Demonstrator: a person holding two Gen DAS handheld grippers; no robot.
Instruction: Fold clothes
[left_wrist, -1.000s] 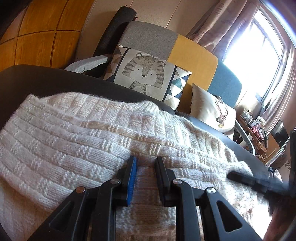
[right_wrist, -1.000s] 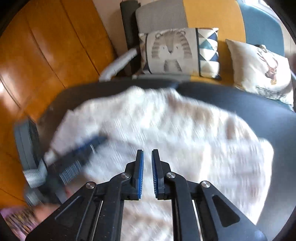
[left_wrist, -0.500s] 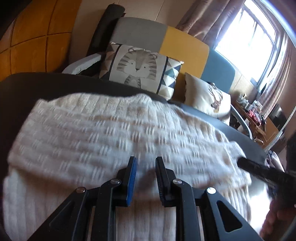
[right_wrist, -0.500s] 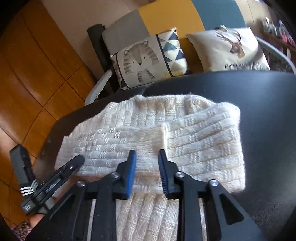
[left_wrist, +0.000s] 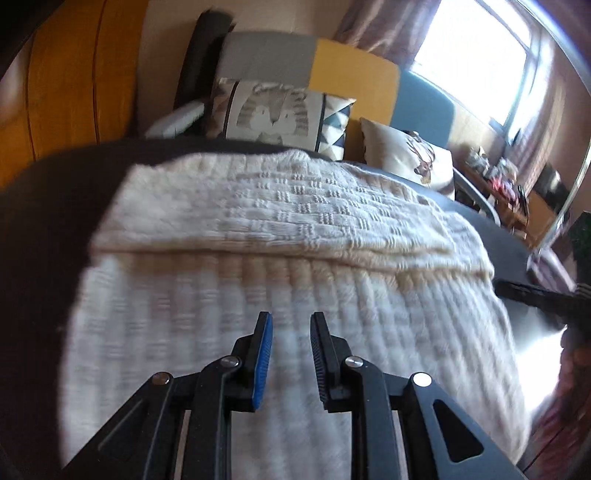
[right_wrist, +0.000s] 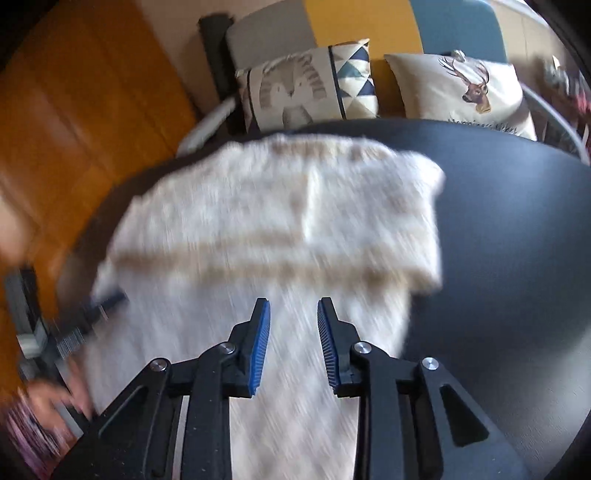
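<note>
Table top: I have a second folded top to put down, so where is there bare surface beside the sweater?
The widest bare patch of the dark table lies right of the cream sweater, up to the deer cushion. A narrower strip runs along its left edge. The sweater fills the middle.

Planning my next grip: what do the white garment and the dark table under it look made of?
Garment: looks like thick cream knit, wool or acrylic I can't tell; basket-weave blocks, ribbed lower part and fuzzy edges show it.
Table: dark, smooth, matte-to-satin top with a soft sheen; possibly painted wood or laminate, unclear.
</note>
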